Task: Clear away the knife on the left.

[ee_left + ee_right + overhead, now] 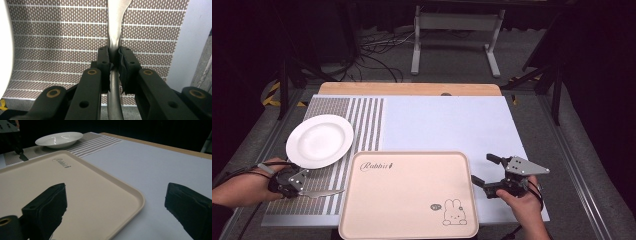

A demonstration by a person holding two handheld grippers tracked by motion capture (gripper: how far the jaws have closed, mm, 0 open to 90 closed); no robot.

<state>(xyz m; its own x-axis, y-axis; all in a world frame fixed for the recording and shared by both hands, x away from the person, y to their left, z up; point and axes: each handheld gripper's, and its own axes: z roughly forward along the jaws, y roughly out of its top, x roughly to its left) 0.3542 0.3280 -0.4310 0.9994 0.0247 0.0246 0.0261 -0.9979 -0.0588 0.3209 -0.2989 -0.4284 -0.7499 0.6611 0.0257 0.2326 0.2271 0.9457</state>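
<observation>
On the counter (447, 120) a beige tray (408, 195) sits at the near edge, with a white plate (319, 140) on the striped mat (362, 125) to its left. Near the mat's front, the left gripper (301, 187) has its fingers (103, 62) clamped on a metal knife (323, 192) lying flat. Right of the tray, the right gripper (487, 170) hovers with fingers (50, 202) spread apart, holding nothing

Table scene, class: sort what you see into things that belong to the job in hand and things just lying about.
In the job:
left tongs, shut on a knife
right tongs, open beside the tray

Lying about:
plate
striped mat
</observation>
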